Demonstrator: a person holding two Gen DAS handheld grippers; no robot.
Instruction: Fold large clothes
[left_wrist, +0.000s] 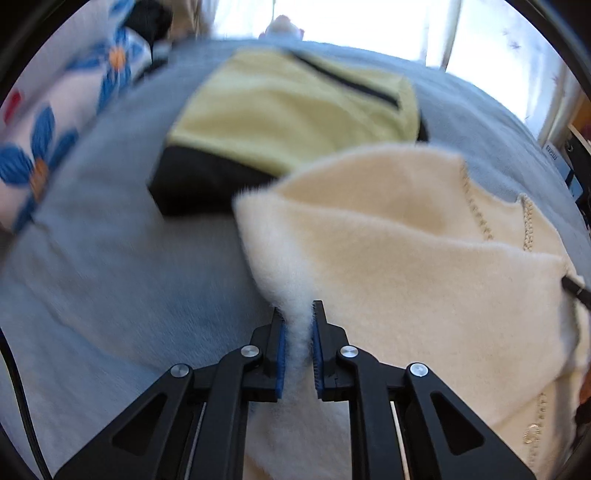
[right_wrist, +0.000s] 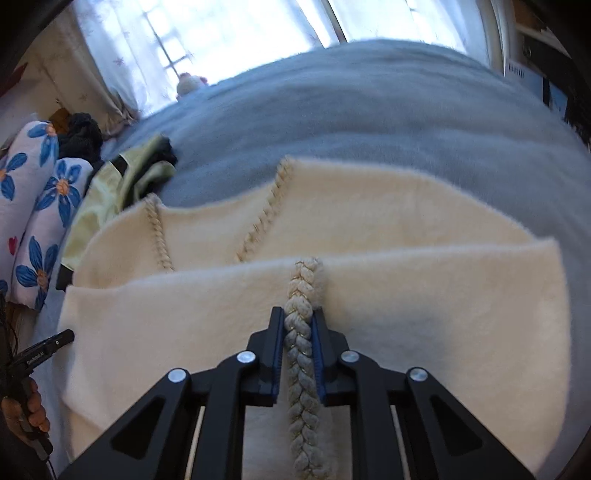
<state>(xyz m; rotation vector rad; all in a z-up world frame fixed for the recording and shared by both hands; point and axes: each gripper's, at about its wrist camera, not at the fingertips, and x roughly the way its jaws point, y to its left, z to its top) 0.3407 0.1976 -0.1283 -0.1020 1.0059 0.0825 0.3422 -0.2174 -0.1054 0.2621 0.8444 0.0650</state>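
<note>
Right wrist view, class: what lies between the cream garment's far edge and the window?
Only bare grey-blue blanket lies between the cream garment and the window in the right wrist view; the yellow-green garment sits off to the left.

Sweater (right_wrist: 369, 229) lies on the blanket (right_wrist: 369, 110), folded edge nearest the cameras. Jacket (left_wrist: 295, 107) sits on the blanket behind-left of it, touching. Pillows (right_wrist: 40, 206) further left. Window (right_wrist: 229, 26) behind the bed.
</note>
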